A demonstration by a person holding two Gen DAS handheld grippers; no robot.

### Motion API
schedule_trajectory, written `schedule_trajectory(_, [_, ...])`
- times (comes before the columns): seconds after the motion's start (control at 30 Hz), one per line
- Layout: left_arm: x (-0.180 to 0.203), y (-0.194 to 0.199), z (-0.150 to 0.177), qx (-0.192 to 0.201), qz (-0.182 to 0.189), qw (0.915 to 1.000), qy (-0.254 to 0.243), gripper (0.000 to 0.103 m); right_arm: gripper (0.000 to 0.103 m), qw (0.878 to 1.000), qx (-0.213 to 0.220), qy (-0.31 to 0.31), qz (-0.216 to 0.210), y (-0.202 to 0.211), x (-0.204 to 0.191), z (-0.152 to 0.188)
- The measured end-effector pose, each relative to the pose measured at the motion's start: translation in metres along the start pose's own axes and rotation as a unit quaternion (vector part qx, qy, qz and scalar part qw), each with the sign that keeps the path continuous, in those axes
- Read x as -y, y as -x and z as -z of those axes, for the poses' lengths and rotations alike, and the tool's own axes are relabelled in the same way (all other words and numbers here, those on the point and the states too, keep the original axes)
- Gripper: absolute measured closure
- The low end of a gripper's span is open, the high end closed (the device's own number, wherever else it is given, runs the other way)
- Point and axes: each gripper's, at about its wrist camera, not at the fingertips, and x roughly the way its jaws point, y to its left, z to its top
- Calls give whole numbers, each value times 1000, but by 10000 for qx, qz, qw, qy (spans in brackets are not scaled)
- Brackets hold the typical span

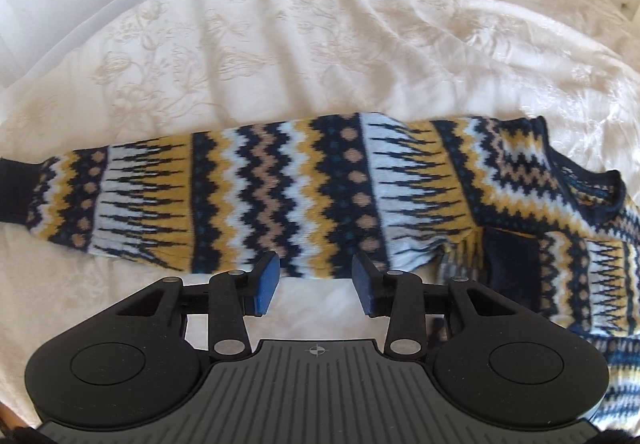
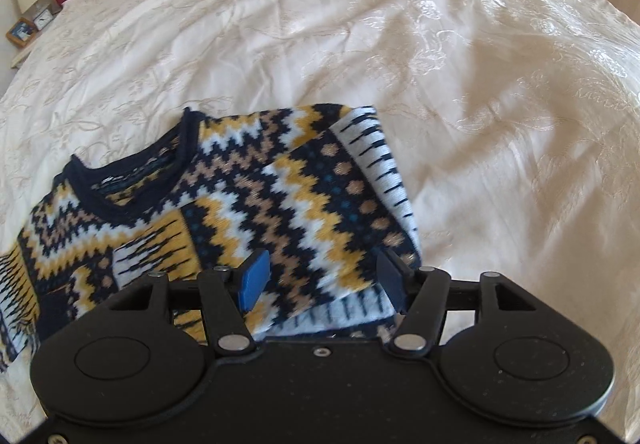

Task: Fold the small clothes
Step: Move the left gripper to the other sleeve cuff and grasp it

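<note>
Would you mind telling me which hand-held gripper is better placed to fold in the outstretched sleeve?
Left, probably: the left hand-held gripper is open right at the outstretched sleeve; the right hand-held gripper faces the already folded shoulder.

Both grippers have black bodies, silver pivot screws, round side discs and blue-padded fingers [image 1: 267, 282].

navy, mustard, pale blue and tan zigzag sweater [image 1: 304, 196] on cream floral-embroidered bedspread [image 1: 320, 44].
</note>
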Motion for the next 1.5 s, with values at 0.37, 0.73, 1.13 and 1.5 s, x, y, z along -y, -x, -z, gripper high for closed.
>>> schedule_trajectory(0.37, [-120, 4, 14, 141, -866, 9933, 755, 63, 39, 9942, -85, 957, -483, 24, -78, 49])
schedule_trajectory(0.73, [-205, -15, -2, 192, -1203, 9811, 1503, 62, 39, 9910, -190, 1135, -681, 30, -124, 69])
schedule_trajectory(1.13, [-219, -43, -12, 189, -1023, 9807, 1653, 43, 38, 9902, -230, 1188, -695, 33, -139, 74])
schedule_trajectory(1.5, [-185, -10, -37, 629, -1105, 9846, 1200, 97, 38, 9916, -286, 1036, -718, 30, -127, 71])
